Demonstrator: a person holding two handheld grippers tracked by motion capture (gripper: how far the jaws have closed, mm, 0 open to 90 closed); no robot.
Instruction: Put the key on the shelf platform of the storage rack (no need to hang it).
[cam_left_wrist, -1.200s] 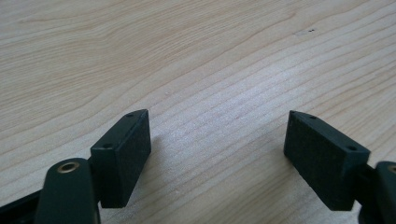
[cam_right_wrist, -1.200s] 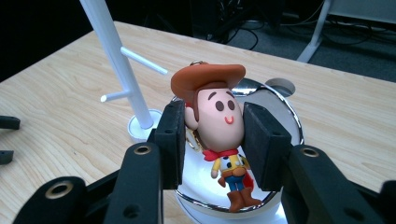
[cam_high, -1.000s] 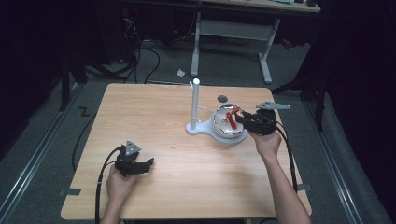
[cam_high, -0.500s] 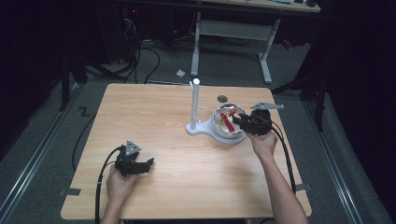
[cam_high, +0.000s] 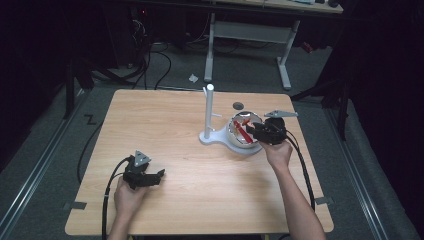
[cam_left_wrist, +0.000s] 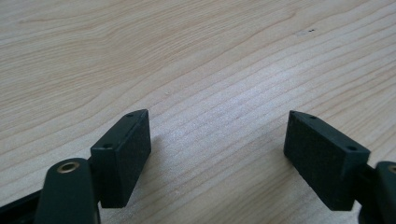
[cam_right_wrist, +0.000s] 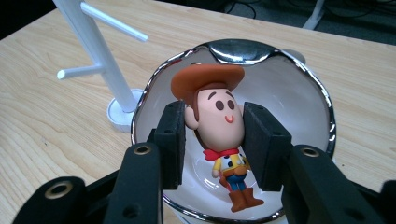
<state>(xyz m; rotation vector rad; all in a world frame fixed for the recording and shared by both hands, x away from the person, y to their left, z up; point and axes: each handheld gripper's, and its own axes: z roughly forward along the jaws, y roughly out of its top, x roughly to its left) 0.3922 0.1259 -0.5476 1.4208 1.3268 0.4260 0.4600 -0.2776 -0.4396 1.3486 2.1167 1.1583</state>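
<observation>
The left gripper (cam_left_wrist: 217, 158) rests low over the table (cam_left_wrist: 196, 56), jaws spread wide with bare wood between them. The right gripper (cam_right_wrist: 214, 140) pinches a cowboy figure (cam_right_wrist: 215, 121) by its head, one pad on each cheek; hat above the pads, legs hanging below them inside a bowl (cam_right_wrist: 308, 79). Beyond the left jaw, just beside the bowl, stands a white stand (cam_right_wrist: 100, 51).

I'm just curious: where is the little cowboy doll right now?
The cowboy doll is clamped by its head in the right gripper, over the silver-rimmed white bowl on the table's right side, beside the white peg stand.
</observation>
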